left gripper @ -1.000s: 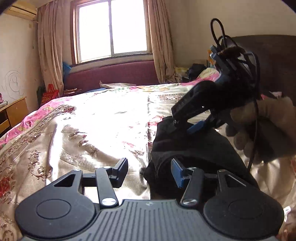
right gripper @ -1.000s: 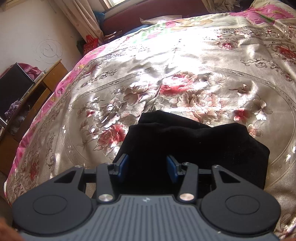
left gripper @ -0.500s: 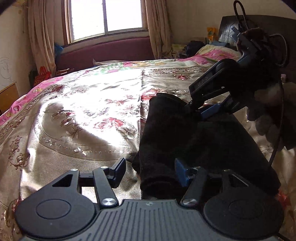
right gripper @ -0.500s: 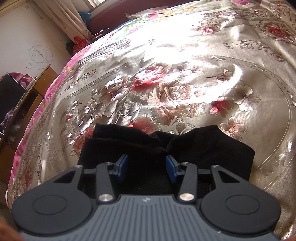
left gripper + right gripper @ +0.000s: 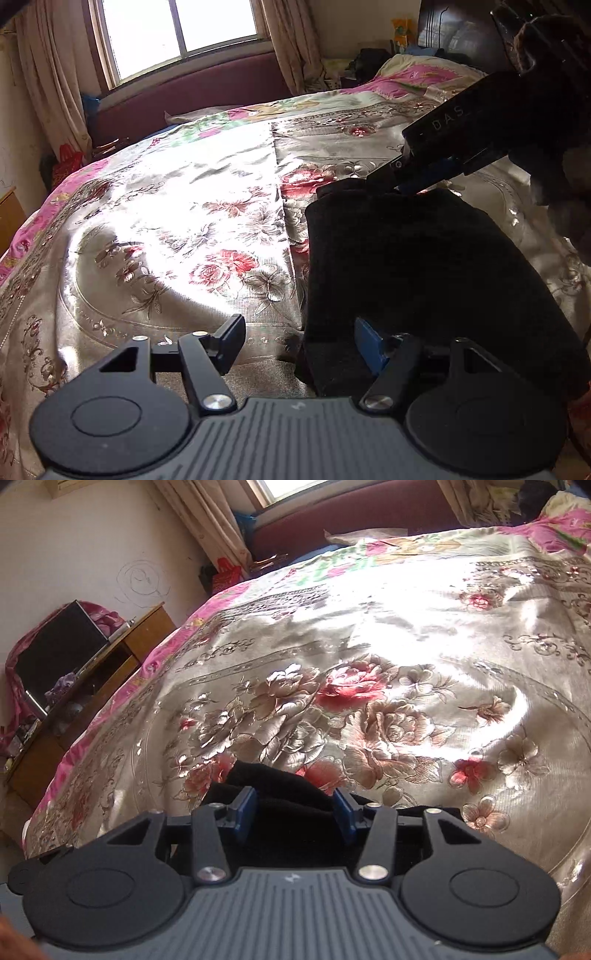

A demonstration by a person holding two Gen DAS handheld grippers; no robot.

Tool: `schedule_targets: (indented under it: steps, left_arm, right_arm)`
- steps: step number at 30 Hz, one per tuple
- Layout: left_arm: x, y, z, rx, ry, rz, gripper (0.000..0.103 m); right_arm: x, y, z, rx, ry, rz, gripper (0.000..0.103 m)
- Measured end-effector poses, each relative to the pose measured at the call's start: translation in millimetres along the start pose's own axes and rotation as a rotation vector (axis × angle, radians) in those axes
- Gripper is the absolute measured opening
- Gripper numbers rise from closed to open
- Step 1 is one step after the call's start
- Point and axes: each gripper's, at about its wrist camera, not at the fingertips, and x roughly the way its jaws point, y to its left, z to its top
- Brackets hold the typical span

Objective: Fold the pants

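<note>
A wide bed covered by a shiny champagne satin bedspread with red and pink flowers [image 5: 177, 229] fills most of both views. Behind it, in the upper left of the left wrist view, a bright window with beige curtains [image 5: 177, 33] stands above a long maroon padded headboard [image 5: 192, 96]. In the right wrist view a wooden bedside cabinet [image 5: 92, 686] sits at the left edge, with a dark screen on it.

The folded black fabric pants [image 5: 417, 273] lie on the bedspread in the lower right of the left wrist view, a thick dark rectangle with a rumpled far corner. In the right wrist view only their near edge shows, low in the centre.

The left gripper [image 5: 299, 343] sits at the bottom of its view with its jaws opening; the left finger stands over bare bedspread and the blue-padded right finger lies against the pants' near corner, so nothing is pinched.

The right gripper [image 5: 406, 177] reaches in from the upper right of the left wrist view, its tips at the pants' far corner. In its own view the blue pads [image 5: 245, 812] stand on either side of a raised fold of black cloth, and its jaws are opening; whether the pads press on the cloth, I cannot tell.
</note>
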Motion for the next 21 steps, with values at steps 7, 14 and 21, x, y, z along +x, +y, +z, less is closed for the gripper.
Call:
schedule_targets:
  steps: [7,14,21]
  left_arm:
    - [6.4,2.9,3.0,-0.017,-0.005,0.014,0.081]
    - [-23.0,-2.5,-3.4,-0.044,-0.038,0.037,0.08]
    - [-49.8,-16.6,-6.1,-0.028,-0.084,0.053,0.08]
  right_arm:
    - [27.9,3.2,-11.8,-0.002,0.009,-0.153,0.052]
    - [-77.3,19.2,-57.9,0.044,-0.137,-0.173,0.052]
    - [-123.9,37.8,-88.2,0.072,-0.221,-0.222,0.053]
